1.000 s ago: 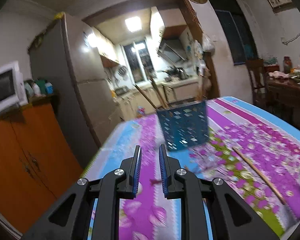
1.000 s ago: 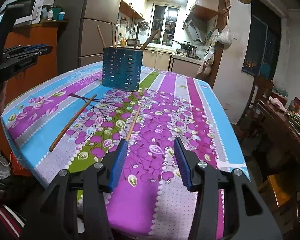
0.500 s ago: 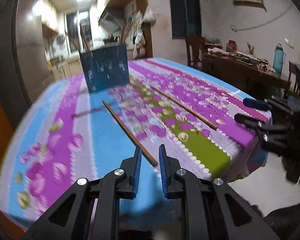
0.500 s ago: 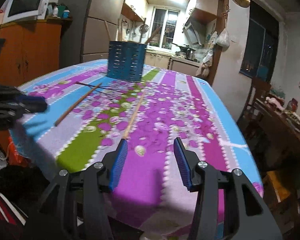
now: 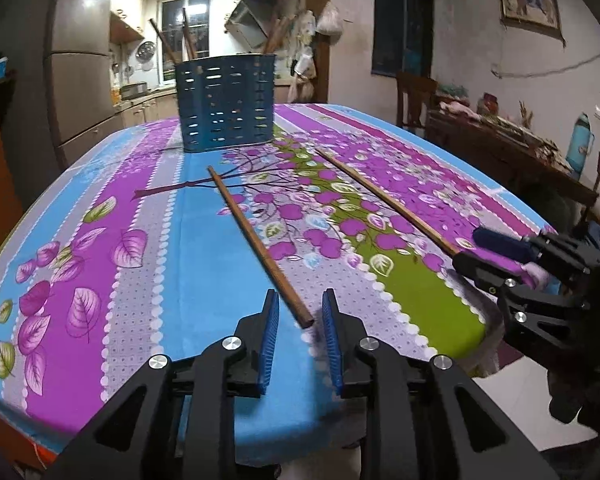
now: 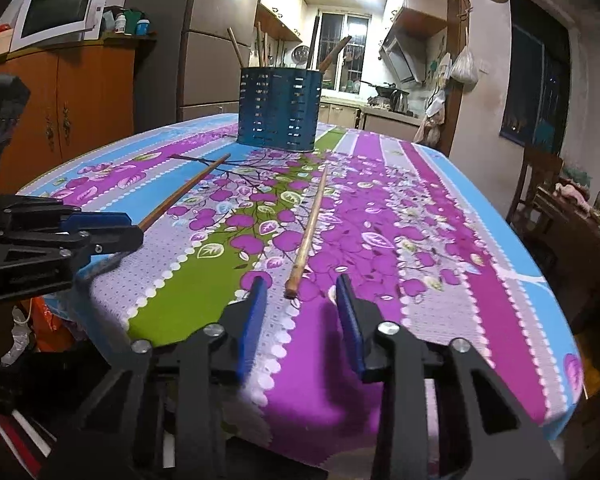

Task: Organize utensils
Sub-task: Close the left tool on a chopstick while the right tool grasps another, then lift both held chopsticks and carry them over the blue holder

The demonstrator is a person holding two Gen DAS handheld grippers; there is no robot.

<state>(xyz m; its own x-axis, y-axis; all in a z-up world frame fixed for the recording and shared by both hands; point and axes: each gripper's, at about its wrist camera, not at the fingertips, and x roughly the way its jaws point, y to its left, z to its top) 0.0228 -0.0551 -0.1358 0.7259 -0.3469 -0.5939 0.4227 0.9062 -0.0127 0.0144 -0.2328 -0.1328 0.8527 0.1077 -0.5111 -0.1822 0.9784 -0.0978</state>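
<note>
While each chopstick's near end, by the table's (image 5: 204, 420) near edge, lies between unclenched jaws, the left gripper (image 5: 300, 312) opening round the darker chopstick (image 5: 256, 236) and the right gripper (image 6: 300, 292) closing on the paler chopstick (image 6: 308, 232), both should pinch squarely before lifting toward the blue holder (image 6: 280, 114).

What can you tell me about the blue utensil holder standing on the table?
The blue utensil holder is a tall container, metal by its look, its walls punched with rows of small slots. It stands upright at the far end of the flowered tablecloth, past both loose chopsticks, touching neither. Several wooden sticks lean out of its open top. No gripper touches it.
</note>
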